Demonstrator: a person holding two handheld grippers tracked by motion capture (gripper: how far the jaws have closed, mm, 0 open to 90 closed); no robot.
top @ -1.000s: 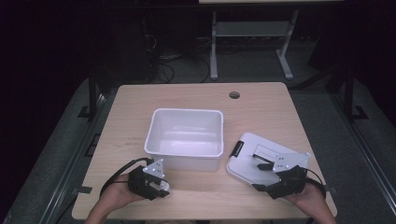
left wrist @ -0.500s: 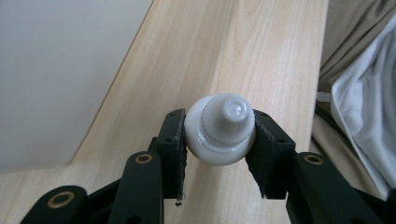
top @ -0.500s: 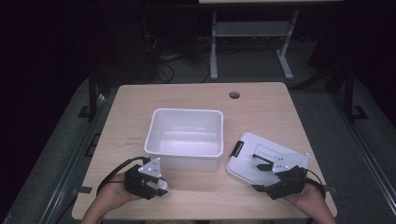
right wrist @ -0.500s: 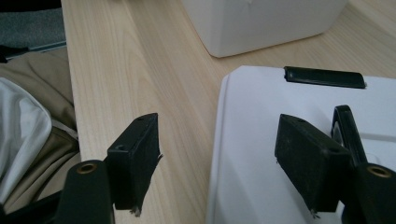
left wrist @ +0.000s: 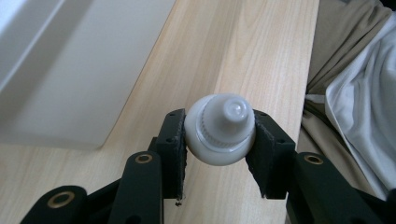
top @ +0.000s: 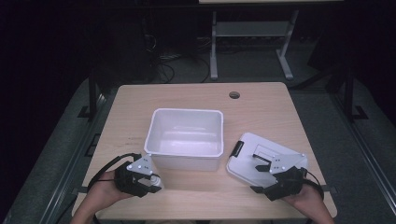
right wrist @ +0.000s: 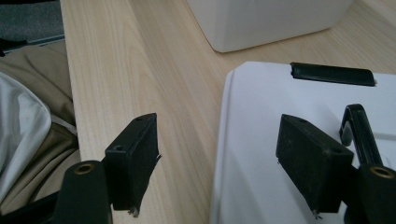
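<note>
Presently, in hand: small white screw-capped bottle [left wrist: 220,135], clamped cap-end outward in the left claw [left wrist: 219,140], just above the surface [top: 261,100] near its front edge, beside the bin's near left corner.
Left claw: pads pressed on both sides of the bottle's rounded body.
Right claw [right wrist: 217,149]: jaws wide apart, nothing between them, straddling the left edge of the white lid [top: 266,158], one jaw over bare wood, the other over the lid.
Bin: open white plastic bin [top: 184,137], mid-surface, apparently empty, well apart from the lid.
Risk, slip: smooth round body held at two narrow contacts; likely to twist or squirt out if tilted on the way to the bin.
Risk, collision: bottle low beside the bin wall; could knock the rim unless raised first.
Risk, lid: black latch [right wrist: 332,73] and handle close to the right jaw; could snag.
Count: one bottle, one bin, one lid, two claws.
</note>
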